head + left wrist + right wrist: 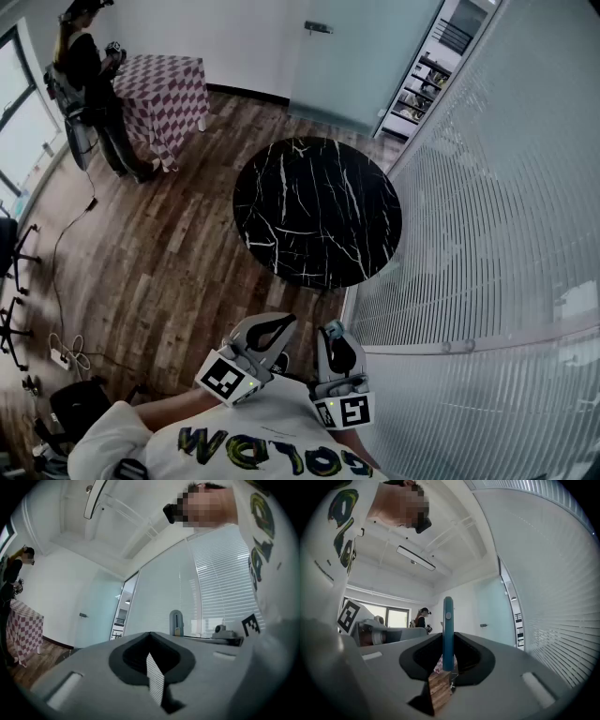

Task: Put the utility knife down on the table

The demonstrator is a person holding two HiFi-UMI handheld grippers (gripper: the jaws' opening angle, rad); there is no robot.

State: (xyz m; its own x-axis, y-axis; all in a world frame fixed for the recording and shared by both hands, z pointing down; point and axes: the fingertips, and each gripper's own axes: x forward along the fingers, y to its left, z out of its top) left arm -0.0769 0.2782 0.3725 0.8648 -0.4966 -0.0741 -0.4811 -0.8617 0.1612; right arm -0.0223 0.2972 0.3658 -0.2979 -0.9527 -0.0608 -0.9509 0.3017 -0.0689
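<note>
**Holding the utility knife short of the table**

Head view: a round black marble table stands on the wood floor, beside a wall of white blinds. Both grippers sit close to the person's chest, near each other and well short of the table. The left gripper is at the left and the right gripper at the right, with a bluish tip showing at its front. Far back, another person stands by a table with a checked cloth.

Left gripper view: the left gripper has its jaws pressed together, with nothing between them.

Right gripper view: the right gripper pinches the blue utility knife. The knife stands upright between the pads and juts out past them, touching no surface.
</note>
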